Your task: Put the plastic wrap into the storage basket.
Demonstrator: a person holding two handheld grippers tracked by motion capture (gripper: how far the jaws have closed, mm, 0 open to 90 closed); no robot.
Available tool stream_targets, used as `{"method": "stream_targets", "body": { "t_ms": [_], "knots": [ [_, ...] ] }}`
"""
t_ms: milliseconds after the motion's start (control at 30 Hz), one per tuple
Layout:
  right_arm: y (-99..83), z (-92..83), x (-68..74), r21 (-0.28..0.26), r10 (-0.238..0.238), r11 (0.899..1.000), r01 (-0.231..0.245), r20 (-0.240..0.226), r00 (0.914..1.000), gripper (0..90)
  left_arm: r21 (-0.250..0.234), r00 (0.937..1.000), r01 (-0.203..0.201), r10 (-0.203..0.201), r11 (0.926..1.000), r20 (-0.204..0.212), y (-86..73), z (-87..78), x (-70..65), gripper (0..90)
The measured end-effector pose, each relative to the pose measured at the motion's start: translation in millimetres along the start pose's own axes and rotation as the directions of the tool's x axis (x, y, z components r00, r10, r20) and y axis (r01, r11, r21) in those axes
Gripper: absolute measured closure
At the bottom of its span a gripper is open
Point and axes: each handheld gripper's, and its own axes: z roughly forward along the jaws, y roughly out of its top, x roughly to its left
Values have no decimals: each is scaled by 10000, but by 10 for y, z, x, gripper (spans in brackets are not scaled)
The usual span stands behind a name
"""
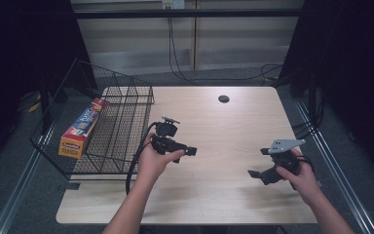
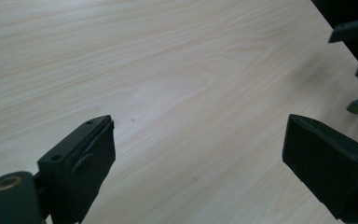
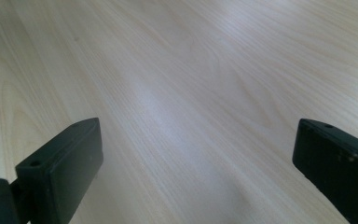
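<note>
a light wooden desk (image 1: 224,126) carries a black wire basket (image 1: 112,126) at its far left corner, the basket hanging partly past the left edge. inside the basket lies a long box (image 1: 84,127) with blue, red and orange print, tilted along the basket's left side, its orange end nearer the person. a small dark round hole (image 1: 223,99) sits in the desk near its far edge, about the middle.

the left tool (image 1: 187,151) is held in the left hand (image 1: 153,158) over the desk just right of the basket, its jaws pointing right. a black cable (image 1: 135,161) loops from it down past the wrist. in the left gripper view the left tool (image 2: 198,140) has its two black jaws spread wide with bare wood grain between them and nothing held; parts of the other tool show at the far right edge.

the right tool (image 1: 258,163) is in the right hand (image 1: 297,173) over the near right part of the desk, jaws pointing left toward the middle, a grey three-cornered plate (image 1: 285,145) on top. in the right gripper view the right tool (image 3: 196,149) is likewise wide open and empty, with plain desk surface between the jaws.

the two tools are well apart, facing one another across bare desk.
</note>
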Motion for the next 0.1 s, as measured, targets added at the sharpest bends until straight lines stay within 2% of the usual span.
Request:
{"method": "stream_targets", "body": {
  "t_ms": [33, 67, 100],
  "knots": [
    [-7, 9, -6, 32, -29, 10000, 29, -66, 10000, 15, 128, 9999, -160, 160, 9998, 11, -23, 14, -4, 89],
    [-16, 26, -5, 68, -2, 10000, 1, 27, 10000, 14, 85, 9999, -119, 118, 9999, 74, -50, 39, -21, 86],
    [-22, 41, -8, 144, -83, 9999, 82, 60, 9999, 15, 162, 9994, -306, 303, 9994, 164, -83, 64, -29, 85]
  ]
}}
